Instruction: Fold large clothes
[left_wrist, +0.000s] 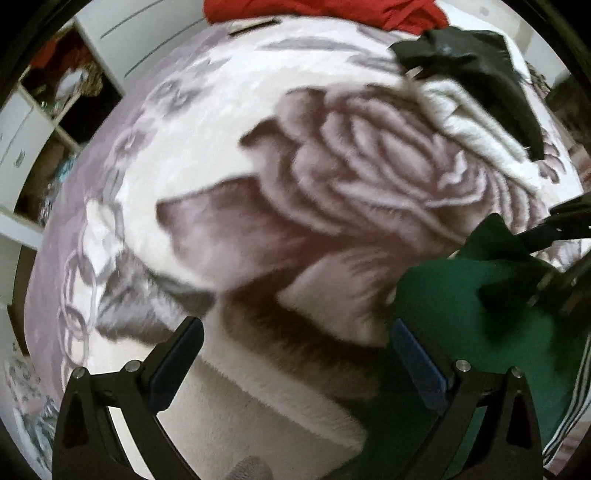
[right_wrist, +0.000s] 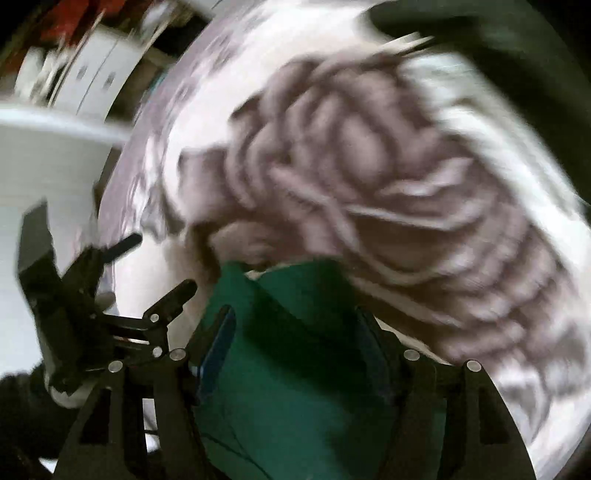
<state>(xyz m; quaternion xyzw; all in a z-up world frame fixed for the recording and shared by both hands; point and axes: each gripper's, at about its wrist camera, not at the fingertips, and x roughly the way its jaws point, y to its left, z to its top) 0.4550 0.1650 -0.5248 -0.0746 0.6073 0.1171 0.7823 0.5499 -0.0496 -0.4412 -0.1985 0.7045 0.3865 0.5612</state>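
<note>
A dark green garment (left_wrist: 461, 306) with white side stripes (left_wrist: 570, 413) lies on a rose-patterned blanket (left_wrist: 258, 206) at the lower right of the left wrist view. My left gripper (left_wrist: 299, 354) is open and empty over the blanket, its right finger beside the green cloth. In the blurred right wrist view the green garment (right_wrist: 295, 369) fills the space between my right gripper's (right_wrist: 299, 332) spread fingers; whether they clamp it is unclear. The right gripper also shows at the right edge of the left wrist view (left_wrist: 554, 236), against the green cloth. The left gripper shows at the left of the right wrist view (right_wrist: 147, 269).
A black garment (left_wrist: 480, 62) lies over a white fluffy one (left_wrist: 476, 129) at the blanket's far right. A red garment (left_wrist: 325, 11) lies at the far edge. White shelves (left_wrist: 40, 122) with clutter stand to the left.
</note>
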